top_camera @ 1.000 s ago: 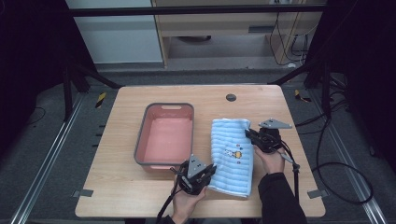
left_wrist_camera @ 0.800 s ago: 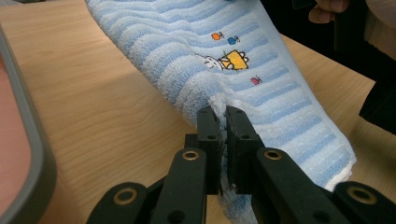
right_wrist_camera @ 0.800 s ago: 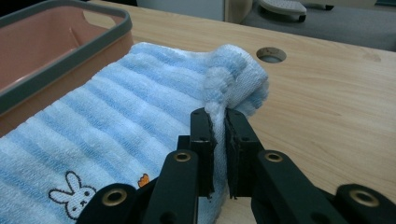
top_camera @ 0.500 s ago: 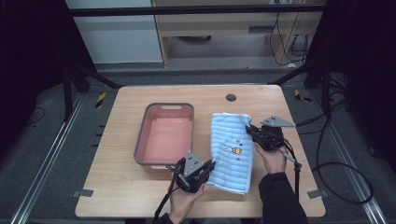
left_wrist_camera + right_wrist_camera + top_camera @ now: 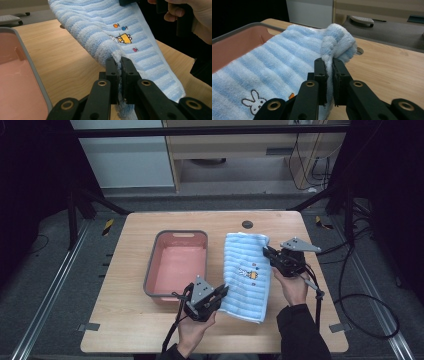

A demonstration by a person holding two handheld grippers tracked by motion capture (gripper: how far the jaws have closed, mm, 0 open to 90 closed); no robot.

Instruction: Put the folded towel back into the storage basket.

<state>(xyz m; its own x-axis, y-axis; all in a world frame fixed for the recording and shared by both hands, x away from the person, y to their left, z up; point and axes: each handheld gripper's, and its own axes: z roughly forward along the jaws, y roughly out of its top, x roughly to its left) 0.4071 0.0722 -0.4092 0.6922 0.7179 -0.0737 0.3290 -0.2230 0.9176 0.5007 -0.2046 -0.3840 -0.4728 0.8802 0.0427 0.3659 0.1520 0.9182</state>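
- The light blue striped terry towel with a small embroidered rabbit motif [image 5: 246, 275] lies right of centre in the high view, just beside the pink rectangular plastic basin with a grey rim [image 5: 155, 265], on the pale wooden counter [image 5: 125, 320].
- The towel's long axis runs from the upper middle of the frame down to the lower middle, roughly parallel to the basin's long side.
- The left tongs [image 5: 221, 292] are clamped on the towel's left edge near its lower corner; in the left gripper view the black jaws pinch a fold of terry [image 5: 117, 56].
- The right tongs [image 5: 267, 255] are clamped on the right edge near the upper end, with a bunched corner standing above the jaws [image 5: 337, 37].
- So each hand holds one opposite edge, and the basin lies to the left of both; the left hand is the nearer to it.
- Against the earlier frames, both tongs have risen while remaining clamped, and the held edges now lift off the counter so the towel sags between them.
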